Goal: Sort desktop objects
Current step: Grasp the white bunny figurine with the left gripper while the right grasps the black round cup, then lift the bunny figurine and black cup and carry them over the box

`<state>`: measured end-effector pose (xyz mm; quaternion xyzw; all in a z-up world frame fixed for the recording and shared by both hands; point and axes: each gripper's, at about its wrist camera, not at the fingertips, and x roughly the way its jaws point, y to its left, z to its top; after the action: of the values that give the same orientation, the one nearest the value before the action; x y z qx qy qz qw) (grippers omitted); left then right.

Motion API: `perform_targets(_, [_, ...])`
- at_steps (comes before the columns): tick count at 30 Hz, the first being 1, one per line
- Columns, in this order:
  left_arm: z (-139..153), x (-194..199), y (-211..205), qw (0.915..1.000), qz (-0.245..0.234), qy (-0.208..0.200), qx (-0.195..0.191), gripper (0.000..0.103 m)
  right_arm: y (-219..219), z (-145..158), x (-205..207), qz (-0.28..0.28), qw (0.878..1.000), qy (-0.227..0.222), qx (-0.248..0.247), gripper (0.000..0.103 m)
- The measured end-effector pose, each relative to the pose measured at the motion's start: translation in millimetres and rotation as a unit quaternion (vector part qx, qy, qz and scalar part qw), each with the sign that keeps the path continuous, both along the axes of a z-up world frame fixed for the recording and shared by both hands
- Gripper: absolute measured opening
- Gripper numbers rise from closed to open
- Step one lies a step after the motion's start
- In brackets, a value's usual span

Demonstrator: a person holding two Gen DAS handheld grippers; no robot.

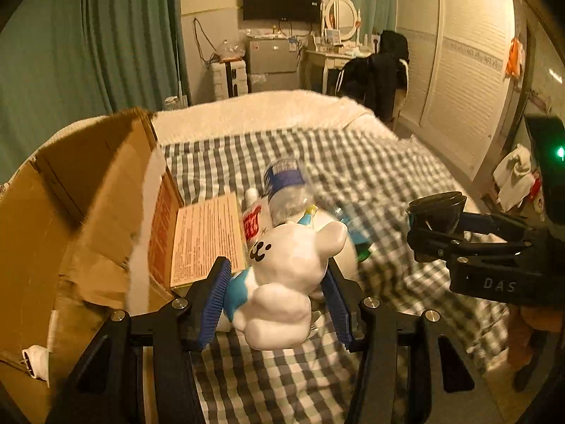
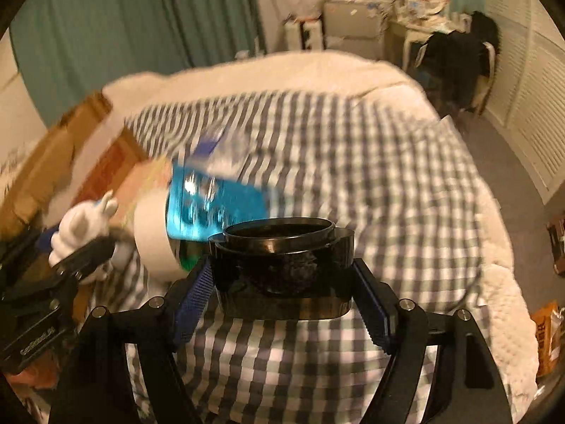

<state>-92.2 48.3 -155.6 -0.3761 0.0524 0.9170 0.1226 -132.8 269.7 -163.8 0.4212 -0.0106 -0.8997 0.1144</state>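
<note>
Two items are in hand and none is confirmed sorted. The left tool (image 1: 273, 304) is clenched on a white bear figurine (image 1: 289, 282), its blue ribbed pads pressing both flanks, holding it clear above the checked bedspread (image 1: 370, 176) just beside the open cardboard box (image 1: 81, 212). The right tool (image 2: 282, 304) grips a black round container (image 2: 282, 265) between its pads, also lifted over the bed and well apart from the box. Left lying on the bedspread, close to the box's flap, are a clear plastic bottle with a blue label (image 1: 286, 183), a blue-tinted bottle with a white end (image 2: 208, 208) and a small white bottle with a red label (image 1: 252, 219); motion blur prevents closer identification. The box interior is mostly hidden, so its contents cannot be verified. Judgement: the sort is at an early-to-middle stage, with both held items awaiting placement and at least three pieces outstanding.
</note>
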Motion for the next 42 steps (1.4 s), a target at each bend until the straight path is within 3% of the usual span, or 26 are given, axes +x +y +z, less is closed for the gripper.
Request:
perform_targets(7, [51.8,20.0,-13.1,0.9987,-0.005,0.036,0.034,0.053,-1.9,42.6,31.9,-0.011,0.998,0.066,-0.014,0.076])
perform_targets(14, [98.6,42.3,-29.8,0.9965,-0.013,0.077,0.031,0.053,-0.4,76.5,48.7,-0.024,0.992,0.118,-0.030,0.076])
perform_targets(20, [121.0,52.6,-47.0,0.9938,-0.003,0.107,0.028,0.053,-1.6,91.3,51.0,-0.045,0.989,0.137,-0.039,0.076])
perform_targets(29, [125.2,59.2,-78.2,0.9897,0.021,0.140,0.022,0.053,-9.5,105.8,50.7,-0.057,0.986,0.149,-0.047,0.076])
perform_targets(42, [124.9,53.5,-133.1,0.9849,0.064,0.158,0.027,0.053,-49.9,124.6,54.1,-0.019,0.986,0.162,-0.040,0.076])
